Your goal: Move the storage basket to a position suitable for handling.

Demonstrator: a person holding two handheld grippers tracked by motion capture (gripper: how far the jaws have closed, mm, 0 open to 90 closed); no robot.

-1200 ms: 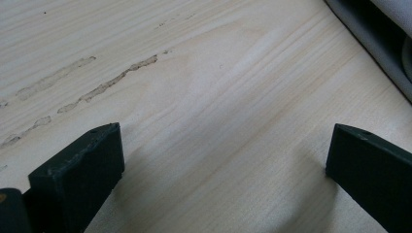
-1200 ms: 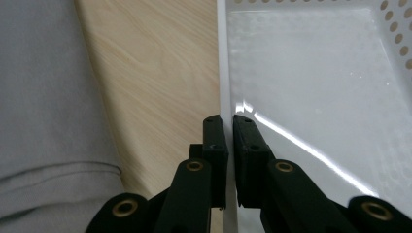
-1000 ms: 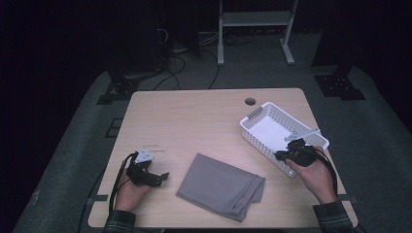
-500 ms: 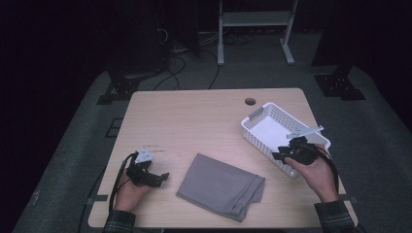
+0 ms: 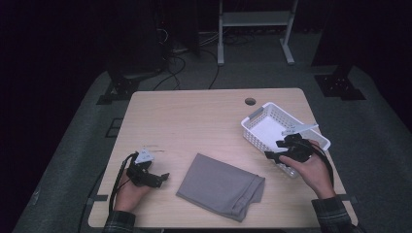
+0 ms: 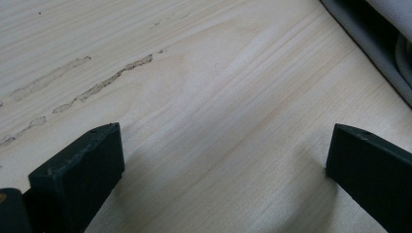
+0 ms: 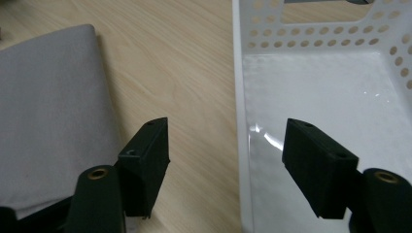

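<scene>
Left gripper (image 5: 163,177): resting low at the near left corner of the table (image 5: 194,116), jaws spread wide with only bare wood between them in the left gripper view. It holds nothing. The scuffed streaks (image 6: 107,80) in the tabletop lie just ahead of it; they look harmless.

Folded grey cloth (image 5: 221,186): lies flat near the front edge, between the two grippers and apart from both. A thicker hem runs along its right side. In the right gripper view the cloth (image 7: 48,111) sits just left of the left jaw.

Right gripper (image 5: 270,155): jaws wide, empty, straddling the near wall of the white basket (image 5: 252,133), one jaw over the table and one over the basket floor (image 7: 320,97). I read the work in hand as handling the basket, probably with the cloth meant to go into it.

Risks as I judge them:
- If I close here, the jaws pinch a thin perforated wall. A light plastic basket could tilt or skid toward the table's right edge, which is near.
- A grip on one wall only would let the basket swing when lifted.
- Reaching across for the cloth from this pose, the inner jaw could catch the rim and drag the basket.
- A one-layer grab could unfold the cloth.
</scene>
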